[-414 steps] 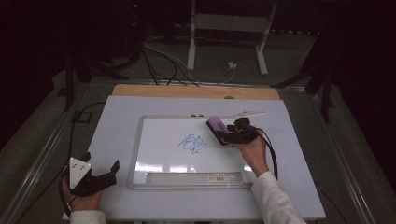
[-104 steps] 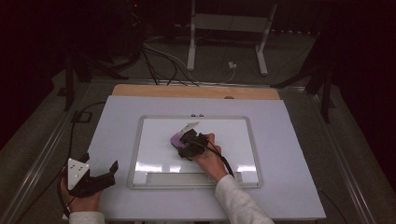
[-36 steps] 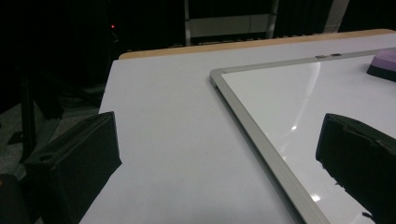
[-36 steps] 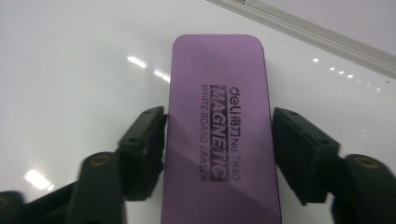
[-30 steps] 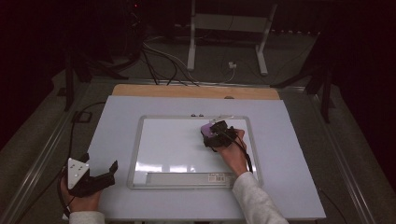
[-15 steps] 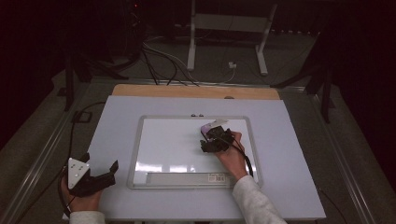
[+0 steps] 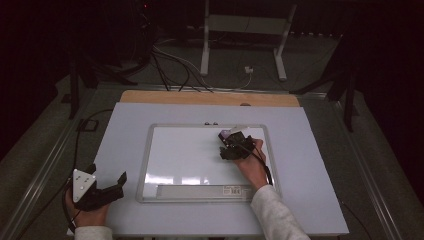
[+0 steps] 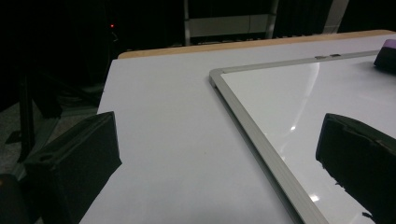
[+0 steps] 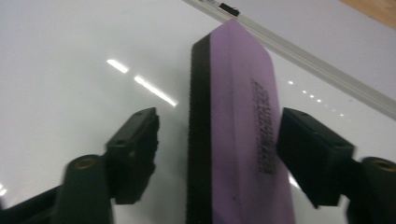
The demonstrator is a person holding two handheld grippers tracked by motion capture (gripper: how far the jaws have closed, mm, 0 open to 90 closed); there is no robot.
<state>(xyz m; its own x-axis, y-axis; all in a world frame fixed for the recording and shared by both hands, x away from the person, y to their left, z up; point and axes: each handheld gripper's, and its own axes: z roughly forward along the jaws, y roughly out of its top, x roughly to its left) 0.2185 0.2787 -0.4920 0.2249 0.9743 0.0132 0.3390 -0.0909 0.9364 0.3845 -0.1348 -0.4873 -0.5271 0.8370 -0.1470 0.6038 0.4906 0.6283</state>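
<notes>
A whiteboard point(image 7: 190, 155) with a silver frame lies wiped clean on the pale table point(image 7: 125, 130). My right gripper point(image 7: 231, 142) hovers low over the board's upper right part. A purple eraser point(image 9: 238, 116) with a black felt side stands on edge between its jaws. The jaws have just been closing, and the left pad point(image 9: 140, 135) still stands off the felt while the right one is at the purple face. My left gripper point(image 7: 120, 184) rests open on the table off the board's lower left corner, its jaws point(image 8: 222, 140) with nothing between them. The eraser point(image 8: 386, 51) peeks in far right.
A label strip point(image 7: 200, 191) runs along the board's near edge. A wooden strip point(image 7: 200, 97) borders the table's far side. Behind it stand a white frame stand point(image 7: 245, 30) and loose cables point(image 7: 170, 55) on the dark floor. Bare table surrounds the board.
The blue scribble on the board has been wiped away. The right hand with the eraser went from mid-board to the upper right, then barely moved. The left hand has stayed put.
</notes>
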